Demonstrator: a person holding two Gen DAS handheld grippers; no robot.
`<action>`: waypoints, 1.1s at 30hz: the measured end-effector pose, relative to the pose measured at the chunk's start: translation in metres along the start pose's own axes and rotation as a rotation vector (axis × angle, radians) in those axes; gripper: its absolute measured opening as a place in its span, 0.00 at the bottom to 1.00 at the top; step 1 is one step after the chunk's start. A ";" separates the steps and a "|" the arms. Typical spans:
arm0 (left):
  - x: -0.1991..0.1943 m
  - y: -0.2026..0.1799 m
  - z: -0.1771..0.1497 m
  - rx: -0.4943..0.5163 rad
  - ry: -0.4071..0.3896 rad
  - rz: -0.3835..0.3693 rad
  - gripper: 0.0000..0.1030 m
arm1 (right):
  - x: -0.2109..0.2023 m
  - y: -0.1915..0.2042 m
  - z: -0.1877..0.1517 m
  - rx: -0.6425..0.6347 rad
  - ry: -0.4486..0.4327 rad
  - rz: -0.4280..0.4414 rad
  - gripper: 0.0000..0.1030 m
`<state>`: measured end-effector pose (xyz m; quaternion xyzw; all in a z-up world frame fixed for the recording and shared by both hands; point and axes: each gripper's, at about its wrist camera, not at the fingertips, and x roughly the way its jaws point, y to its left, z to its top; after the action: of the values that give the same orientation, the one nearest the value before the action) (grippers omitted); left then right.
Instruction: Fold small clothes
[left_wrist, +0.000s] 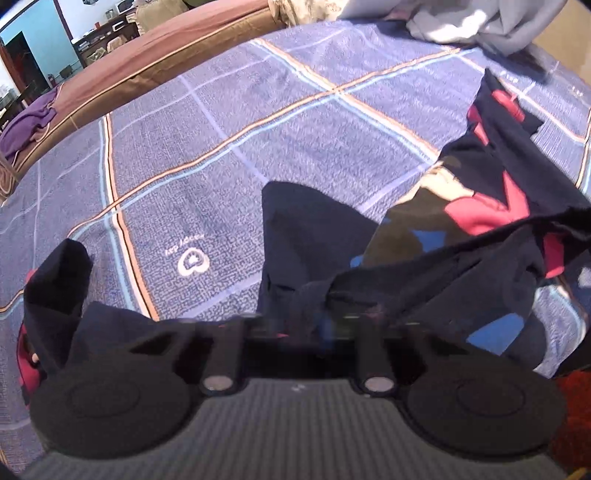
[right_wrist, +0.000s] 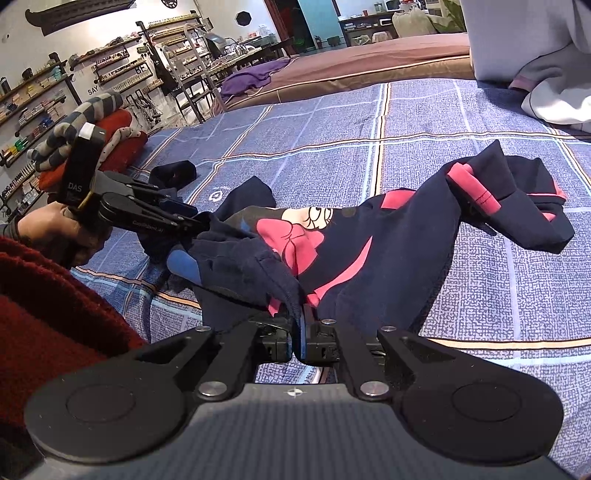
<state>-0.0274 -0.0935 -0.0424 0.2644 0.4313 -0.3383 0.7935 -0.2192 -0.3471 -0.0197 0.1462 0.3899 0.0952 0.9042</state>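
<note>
Garment (right_wrist: 369, 254) = small navy top with pink cartoon print, lying crumpled on the blue plaid bedspread (right_wrist: 461, 110), sleeves or legs trailing off to the far right.

Right gripper (right_wrist: 301, 325): jaws together, pinching a navy hem edge between the pads. Grip looks thin, mostly the rolled edge.

Left gripper (right_wrist: 205, 221): jaws together on a bunched navy fold at the garment's left end, seen clearly from the right wrist view. In its own view the fingertips (left_wrist: 295, 325) are buried in dark cloth and blurred, so how much fabric sits between the pads is hard to tell.

Risks from here, as I judge them:
- Left grab may hold several layers instead of one edge. Lifting would then drag the whole bundle and leave nothing to spread flat.
- Right pinch sits on a narrow hem. Pulling the two ends apart could slip it out.
- Fabric is twisted between the two grips. Tension may lock the twist in, so any fold lands crooked.
- Red knit sleeve (right_wrist: 44, 295) sits close to the cloth on the near left and could snag or drag it.
- Loose far end (right_wrist: 517, 199) may fold under itself when lifted.

Other clothes at the far edge (right_wrist: 546, 92) lie well apart.
</note>
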 end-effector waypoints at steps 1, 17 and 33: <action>0.000 0.001 -0.001 -0.009 -0.006 0.001 0.06 | 0.000 0.000 0.001 -0.002 -0.002 -0.001 0.06; -0.035 0.143 0.146 -0.281 -0.305 0.124 0.05 | 0.068 -0.031 0.171 -0.254 -0.155 -0.112 0.05; 0.122 0.214 0.294 -0.215 -0.202 0.394 0.09 | 0.260 -0.086 0.337 -0.268 -0.185 -0.466 0.05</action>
<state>0.3336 -0.2049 0.0231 0.2222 0.3234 -0.1538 0.9069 0.2095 -0.4178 -0.0050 -0.0603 0.3129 -0.0781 0.9447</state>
